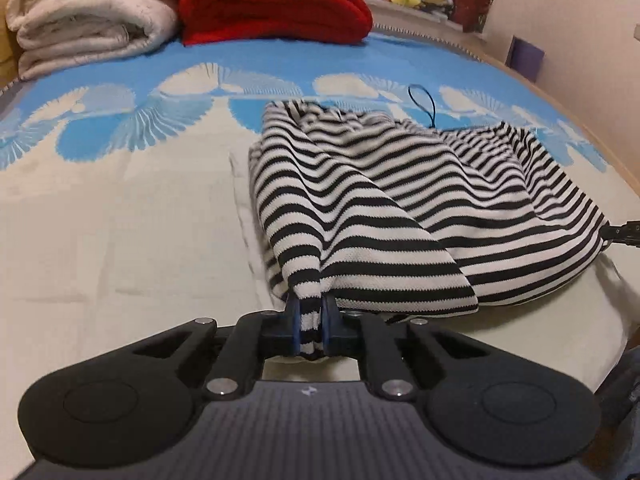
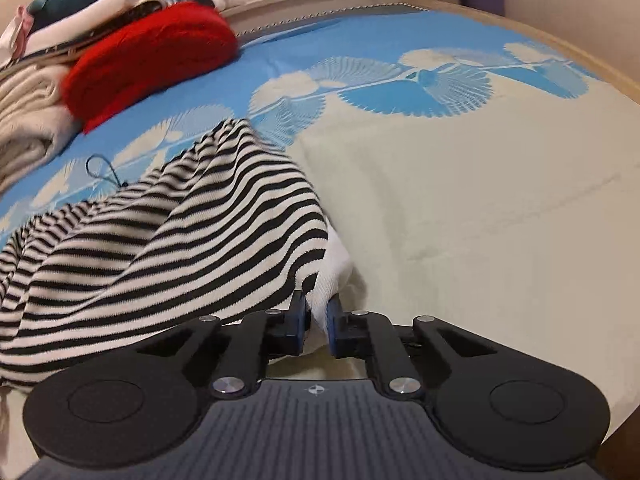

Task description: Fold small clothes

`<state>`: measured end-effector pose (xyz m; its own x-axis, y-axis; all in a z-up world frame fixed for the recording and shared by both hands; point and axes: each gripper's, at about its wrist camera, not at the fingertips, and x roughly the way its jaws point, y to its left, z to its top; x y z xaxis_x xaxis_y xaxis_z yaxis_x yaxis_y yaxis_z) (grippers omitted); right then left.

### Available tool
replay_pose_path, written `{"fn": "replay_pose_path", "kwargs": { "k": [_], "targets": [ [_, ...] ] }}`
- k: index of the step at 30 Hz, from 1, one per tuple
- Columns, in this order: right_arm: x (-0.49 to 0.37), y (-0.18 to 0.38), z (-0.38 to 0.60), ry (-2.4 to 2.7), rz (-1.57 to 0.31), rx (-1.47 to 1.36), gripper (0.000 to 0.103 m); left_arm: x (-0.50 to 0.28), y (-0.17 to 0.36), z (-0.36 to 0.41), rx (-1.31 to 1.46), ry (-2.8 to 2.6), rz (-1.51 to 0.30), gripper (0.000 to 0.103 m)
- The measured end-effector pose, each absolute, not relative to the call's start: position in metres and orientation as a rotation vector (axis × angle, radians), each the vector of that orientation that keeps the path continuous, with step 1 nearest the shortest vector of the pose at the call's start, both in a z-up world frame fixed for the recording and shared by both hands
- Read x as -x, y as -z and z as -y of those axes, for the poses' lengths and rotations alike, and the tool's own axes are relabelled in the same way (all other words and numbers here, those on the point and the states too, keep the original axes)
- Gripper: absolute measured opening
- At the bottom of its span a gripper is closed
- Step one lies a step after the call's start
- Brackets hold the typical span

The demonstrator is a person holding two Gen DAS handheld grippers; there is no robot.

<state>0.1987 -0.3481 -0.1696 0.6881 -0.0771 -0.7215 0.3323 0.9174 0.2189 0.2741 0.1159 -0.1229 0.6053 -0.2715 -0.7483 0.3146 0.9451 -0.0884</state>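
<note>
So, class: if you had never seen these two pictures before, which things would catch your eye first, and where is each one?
The black-and-white striped garment dominates, lying mid-bed with its near edge pinched by the left gripper and the right gripper. Behind it at the far left, a bright red folded knit sits beside a stack of cream blankets. Under everything lies the bedspread, cream near the cameras, blue with pale fan shapes farther back.

low wrist views, probably sharing bed

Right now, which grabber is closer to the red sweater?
Left, though not by much. The left gripper sits nearly straight below the red sweater; the right gripper sits farther off, with the sweater far to its left.
</note>
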Motion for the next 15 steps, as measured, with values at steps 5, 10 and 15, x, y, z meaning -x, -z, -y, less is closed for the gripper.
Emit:
{"fn": "replay_pose_path", "kwargs": {
  "k": [5,10,15],
  "targets": [
    [-0.199,0.168,0.349,0.259,-0.773,-0.375,0.010,-0.270,0.122,-0.121,-0.170,0.255,-0.820,0.001],
    [-0.200,0.167,0.348,0.286,-0.769,-0.389,0.010,-0.278,0.125,-0.138,-0.176,0.234,-0.832,0.001],
    [-0.200,0.167,0.349,0.313,-0.766,-0.396,0.010,-0.282,0.123,-0.159,-0.262,-0.033,-0.777,0.000]
  ]
}}
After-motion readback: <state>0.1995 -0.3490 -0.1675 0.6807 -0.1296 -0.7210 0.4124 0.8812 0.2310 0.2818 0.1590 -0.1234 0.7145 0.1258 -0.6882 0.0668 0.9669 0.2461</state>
